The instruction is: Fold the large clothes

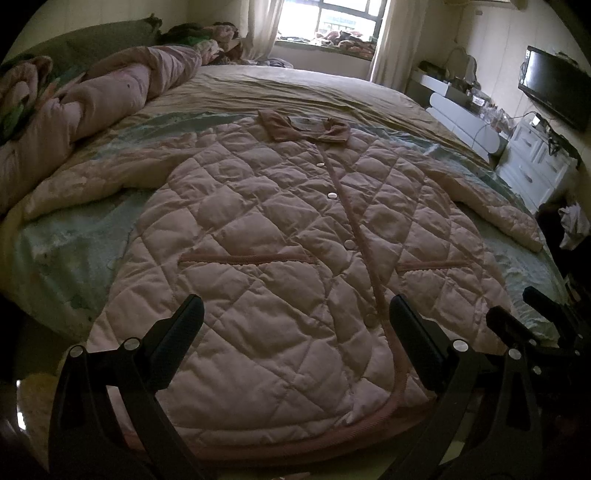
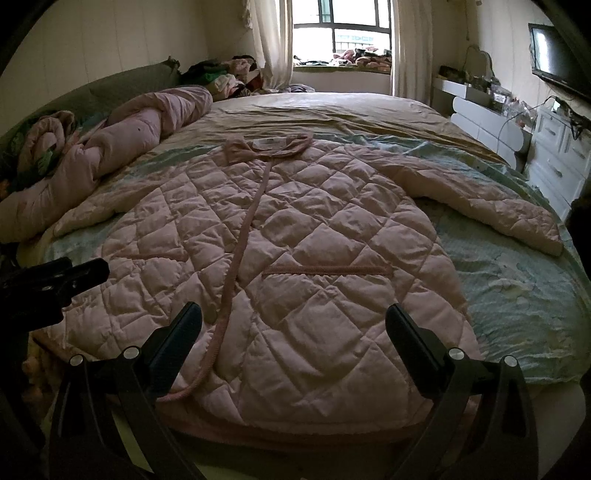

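A large pink quilted jacket (image 1: 280, 236) lies flat and face up on the bed, collar far, hem near, both sleeves spread out; it also fills the right wrist view (image 2: 303, 251). My left gripper (image 1: 295, 314) is open and empty, hovering over the hem's left half. My right gripper (image 2: 293, 321) is open and empty over the hem's right half. The right gripper also shows at the lower right of the left wrist view (image 1: 532, 314). The left gripper shows at the left edge of the right wrist view (image 2: 59, 277).
The bed (image 1: 332, 88) has a tan sheet and a pale blue cover (image 2: 517, 280). A rolled pink quilt (image 1: 110, 92) lies along its left side. White drawers (image 1: 532, 166) and a wall TV (image 1: 554, 85) stand to the right. A window (image 1: 343, 18) is beyond.
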`<state>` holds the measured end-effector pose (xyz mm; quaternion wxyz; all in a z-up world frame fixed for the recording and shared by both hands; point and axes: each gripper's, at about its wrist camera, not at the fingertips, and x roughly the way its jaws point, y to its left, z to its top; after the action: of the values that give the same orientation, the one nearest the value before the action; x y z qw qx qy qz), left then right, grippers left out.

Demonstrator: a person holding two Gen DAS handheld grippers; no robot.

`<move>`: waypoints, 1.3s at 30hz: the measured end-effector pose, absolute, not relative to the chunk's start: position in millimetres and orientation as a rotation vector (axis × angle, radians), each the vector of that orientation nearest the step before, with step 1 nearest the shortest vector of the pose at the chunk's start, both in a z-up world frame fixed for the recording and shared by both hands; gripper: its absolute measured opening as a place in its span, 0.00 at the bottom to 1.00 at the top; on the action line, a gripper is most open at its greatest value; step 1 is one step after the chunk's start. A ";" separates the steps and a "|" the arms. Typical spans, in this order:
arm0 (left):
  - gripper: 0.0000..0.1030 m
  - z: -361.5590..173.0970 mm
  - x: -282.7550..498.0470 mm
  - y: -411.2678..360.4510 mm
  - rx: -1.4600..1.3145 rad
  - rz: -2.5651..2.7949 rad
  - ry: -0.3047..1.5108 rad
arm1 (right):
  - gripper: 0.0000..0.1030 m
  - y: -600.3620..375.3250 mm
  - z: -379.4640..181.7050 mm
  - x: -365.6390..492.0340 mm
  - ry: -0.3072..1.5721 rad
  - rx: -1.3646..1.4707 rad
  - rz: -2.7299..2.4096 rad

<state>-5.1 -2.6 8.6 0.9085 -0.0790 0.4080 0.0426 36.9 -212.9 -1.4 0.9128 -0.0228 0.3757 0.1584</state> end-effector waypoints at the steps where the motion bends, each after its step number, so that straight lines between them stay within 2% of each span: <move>1: 0.91 8.4 -4.9 -2.2 -0.165 0.088 0.842 | 0.96 -212.9 -2.5 36.7 0.773 -0.046 0.327; 39: 0.91 8.0 2.5 9.4 -0.174 0.104 0.843 | 0.96 -208.0 -2.9 45.4 0.774 -0.062 0.332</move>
<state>2.5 9.4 8.0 0.9075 -0.0843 0.4085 0.0505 45.4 -208.0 -2.9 0.9122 -0.0301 0.3756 0.1611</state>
